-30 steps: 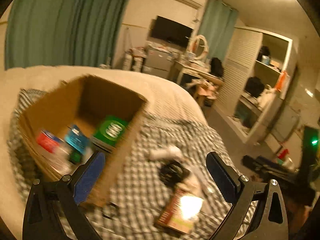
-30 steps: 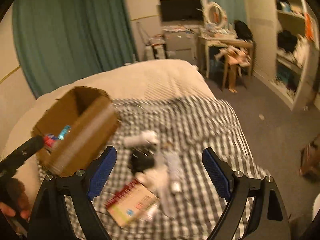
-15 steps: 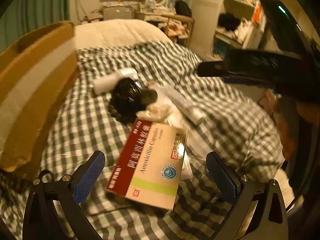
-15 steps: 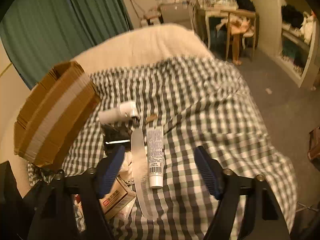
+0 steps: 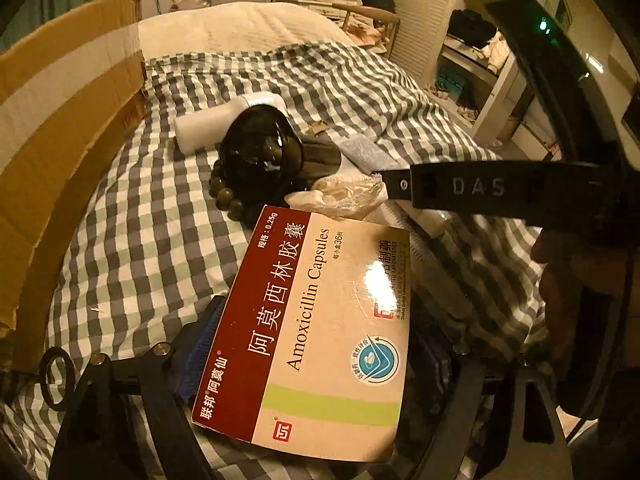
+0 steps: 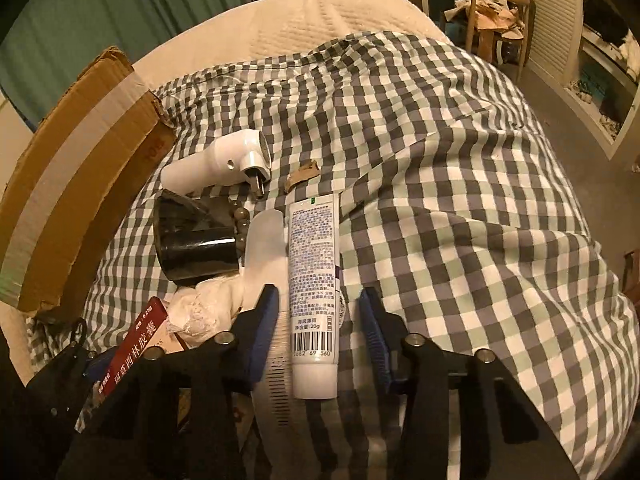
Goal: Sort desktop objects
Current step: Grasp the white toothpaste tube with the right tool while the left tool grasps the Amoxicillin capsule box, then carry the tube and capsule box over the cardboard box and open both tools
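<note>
A red and cream amoxicillin box [image 5: 320,320] lies on the checked sheet and fills the left wrist view. My left gripper [image 5: 320,322] straddles it, with a blue pad [image 5: 198,344] against its left long edge. The box hides the other pad, so the grip is unclear. A white toothpaste tube [image 6: 314,260] lies lengthwise between the fingers of my right gripper [image 6: 318,294]. That gripper is open, with a small gap on each side of the tube. A clear comb [image 6: 264,240] lies just left of the tube.
A cardboard box [image 6: 72,184] stands on the left of the bed. Near it lie a white plug-in device [image 6: 216,164], a black cup [image 6: 192,240], a bead bracelet [image 6: 240,216] and a crumpled plastic bag [image 6: 204,304]. The bed drops off to the floor on the right.
Both grippers have come down to the bed. The left now straddles the amoxicillin box with a narrower gap. The right has narrowed around the toothpaste tube.
</note>
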Available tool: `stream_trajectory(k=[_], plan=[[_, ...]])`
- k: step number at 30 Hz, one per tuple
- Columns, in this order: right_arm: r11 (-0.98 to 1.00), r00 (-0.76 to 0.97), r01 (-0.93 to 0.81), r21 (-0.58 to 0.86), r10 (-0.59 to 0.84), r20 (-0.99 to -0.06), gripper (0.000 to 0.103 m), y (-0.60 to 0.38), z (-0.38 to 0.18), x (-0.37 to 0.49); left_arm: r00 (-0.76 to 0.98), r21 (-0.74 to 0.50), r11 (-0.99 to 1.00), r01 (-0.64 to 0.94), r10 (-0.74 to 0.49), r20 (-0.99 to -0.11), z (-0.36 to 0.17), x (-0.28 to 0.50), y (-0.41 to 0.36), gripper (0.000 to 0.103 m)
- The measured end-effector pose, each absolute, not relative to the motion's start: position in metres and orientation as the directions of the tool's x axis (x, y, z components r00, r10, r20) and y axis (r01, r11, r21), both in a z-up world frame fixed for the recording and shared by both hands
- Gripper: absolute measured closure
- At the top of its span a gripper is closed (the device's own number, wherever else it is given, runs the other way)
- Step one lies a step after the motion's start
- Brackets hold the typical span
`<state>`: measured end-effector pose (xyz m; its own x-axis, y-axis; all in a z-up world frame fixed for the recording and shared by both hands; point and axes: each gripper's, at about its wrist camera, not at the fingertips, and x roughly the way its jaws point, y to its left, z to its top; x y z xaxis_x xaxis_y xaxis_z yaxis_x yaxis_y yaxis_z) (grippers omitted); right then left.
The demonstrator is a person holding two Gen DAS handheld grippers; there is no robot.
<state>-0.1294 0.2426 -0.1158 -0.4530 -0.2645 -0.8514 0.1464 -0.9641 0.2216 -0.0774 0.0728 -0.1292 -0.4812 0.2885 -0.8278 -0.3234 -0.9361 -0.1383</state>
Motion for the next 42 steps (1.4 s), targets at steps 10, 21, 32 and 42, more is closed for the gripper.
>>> stream_trajectory(k=[10, 21, 32, 42], plan=[[-0.975, -0.498, 0.168, 0.145, -0.211, -0.841, 0.080, 0.232, -0.095, -0.122, -0.592, 0.002, -0.962, -0.272, 0.165, -0.789, -0.083, -0.072, 0.068, 0.021], [-0.977, -0.569, 0.159, 0.142, -0.208, -0.796, 0.080, 0.232, -0.061, -0.108, -0.683, -0.011, -0.975, -0.222, 0.163, -0.712, -0.032, -0.061, 0.050, 0.022], [-0.951, -0.639, 0.222, 0.214, -0.308, -0.705, 0.080, 0.221, 0.000, -0.068, -0.764, -0.091, -0.983, -0.158, 0.180, -0.620, 0.019, -0.063, 0.015, 0.022], [-0.888, -0.629, 0.410, 0.206, -0.439, -0.642, 0.080, 0.141, 0.057, -0.063, -0.857, -0.148, -0.989, -0.010, 0.085, -0.509, 0.074, -0.067, -0.067, 0.022]])
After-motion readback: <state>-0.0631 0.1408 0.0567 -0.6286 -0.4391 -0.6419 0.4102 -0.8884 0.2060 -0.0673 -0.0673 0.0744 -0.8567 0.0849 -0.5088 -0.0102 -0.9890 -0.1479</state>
